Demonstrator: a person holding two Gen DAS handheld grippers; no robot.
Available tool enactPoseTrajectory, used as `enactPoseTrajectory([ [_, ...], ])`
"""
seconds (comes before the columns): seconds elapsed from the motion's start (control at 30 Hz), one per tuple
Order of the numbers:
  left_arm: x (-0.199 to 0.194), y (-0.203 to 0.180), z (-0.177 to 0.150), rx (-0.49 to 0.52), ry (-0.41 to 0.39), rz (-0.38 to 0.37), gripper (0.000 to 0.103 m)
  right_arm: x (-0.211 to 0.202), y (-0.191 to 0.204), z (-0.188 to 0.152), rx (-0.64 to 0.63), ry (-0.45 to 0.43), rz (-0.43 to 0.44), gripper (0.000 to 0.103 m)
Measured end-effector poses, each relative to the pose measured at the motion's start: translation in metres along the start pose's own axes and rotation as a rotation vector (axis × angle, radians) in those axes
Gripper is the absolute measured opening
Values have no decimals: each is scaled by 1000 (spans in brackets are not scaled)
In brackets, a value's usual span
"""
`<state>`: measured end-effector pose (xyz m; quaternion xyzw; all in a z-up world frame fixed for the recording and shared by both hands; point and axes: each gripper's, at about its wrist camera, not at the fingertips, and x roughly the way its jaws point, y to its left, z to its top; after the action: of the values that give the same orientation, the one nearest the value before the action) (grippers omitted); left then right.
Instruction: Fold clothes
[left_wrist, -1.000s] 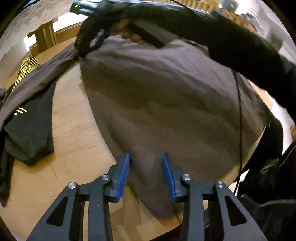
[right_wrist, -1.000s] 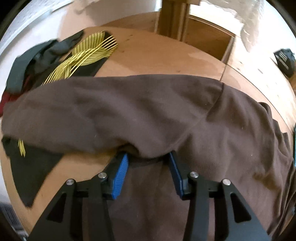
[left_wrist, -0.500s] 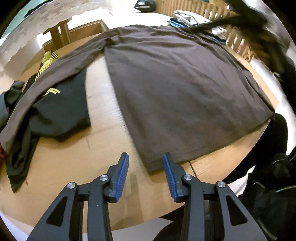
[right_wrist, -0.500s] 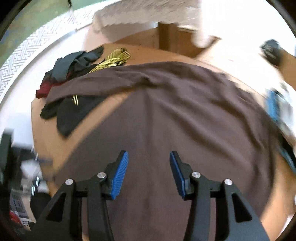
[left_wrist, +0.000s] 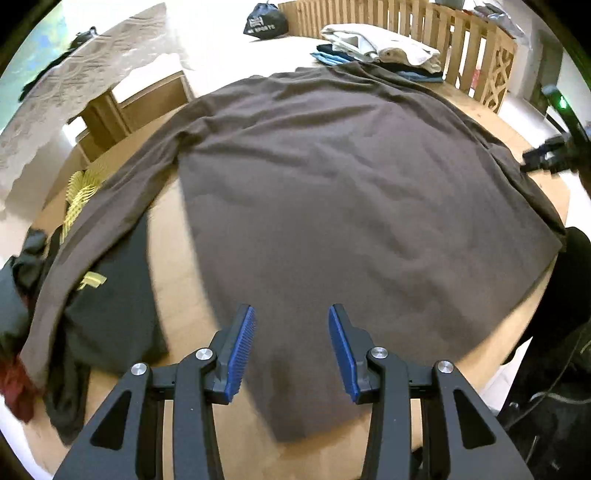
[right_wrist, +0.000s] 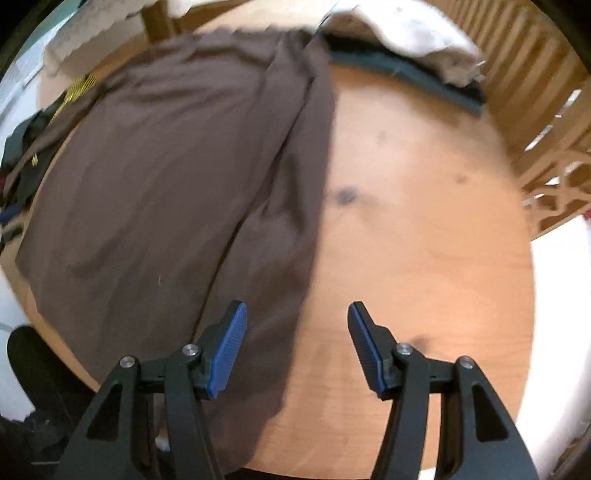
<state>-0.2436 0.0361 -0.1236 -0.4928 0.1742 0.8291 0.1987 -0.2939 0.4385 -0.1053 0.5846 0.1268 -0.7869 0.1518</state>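
Brown shirt (left_wrist: 351, 206): lying spread flat on the round wooden bench (right_wrist: 424, 221), filling most of the left tool's view; lower hem corner sitting just below/between that tool's blue pads.
Left sleeve (left_wrist: 92, 240): stretching out to the far left of the left tool, draping over a dark garment w/ yellow print (left_wrist: 110, 306).
Right sleeve (right_wrist: 295, 177): lying folded along the shirt's side, running up from the right tool's left pad toward the top of the view.
Left tool (left_wrist: 291, 347): hovering over the hem corner, jaws standing part-open and just been opening a little; nothing pinched betw. the pads.
Right tool (right_wrist: 297, 347): hanging over the sleeve edge & bare wood, jaws just been opening, now standing wide; no cloth gripped, left pad over brown fabric, right pad over wood.
Folded stack (left_wrist: 384, 51): sitting at the far edge of the bench beyond the shirt, pale items on top of dark ones, beside a slatted wooden rail (left_wrist: 461, 40).
Loose clothes pile (left_wrist: 18, 295): bunching at the far left of the left tool, dark & red pieces.
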Motion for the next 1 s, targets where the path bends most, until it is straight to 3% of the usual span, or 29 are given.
enactPoseTrajectory([
  [0.03,6,-1,6,5,11,1,40,5,4,-2,-23,1,-12,56],
  [0.07,12,-1,11,10,22,1,40,8,9,-3,-57,-12,-19,49],
  [0.1,19,-2,16,15,34,2,40,8,9,-3,-79,-20,-18,40],
  [0.13,24,0,16,11,52,4,40,5,7,-1,-88,-20,-17,21],
  [0.17,28,1,15,3,65,1,40,3,5,1,-96,-21,-17,13],
  [0.23,32,3,9,-6,93,-8,40,-2,-7,6,-101,-21,-48,9],
  [0.33,30,2,1,-3,88,-11,41,-12,-55,21,-46,-25,-221,8],
  [0.4,28,2,-4,-12,88,-15,41,-22,-100,36,55,-60,-385,8],
  [0.47,25,0,-9,-15,88,-16,43,-32,-142,47,167,-74,-488,9],
  [0.5,24,0,-12,-17,87,-16,44,-37,-162,53,224,-77,-528,14],
  [0.57,21,-1,-18,-26,97,-24,44,-45,-171,62,258,-92,-561,36],
  [0.67,17,-3,-22,-29,132,-34,44,-63,-143,75,218,-209,-521,44],
  [0.73,12,-3,-20,-20,143,-34,43,-68,-119,82,173,-258,-412,44],
  [0.83,5,2,-10,-31,90,-24,43,-52,-71,85,98,-230,-156,44],
  [0.9,3,4,-4,-38,67,-31,43,-37,-39,78,47,-202,-57,44],
  [1.0,-2,2,-8,6,59,11,43,-28,-1,48,-22,-168,11,44],
])
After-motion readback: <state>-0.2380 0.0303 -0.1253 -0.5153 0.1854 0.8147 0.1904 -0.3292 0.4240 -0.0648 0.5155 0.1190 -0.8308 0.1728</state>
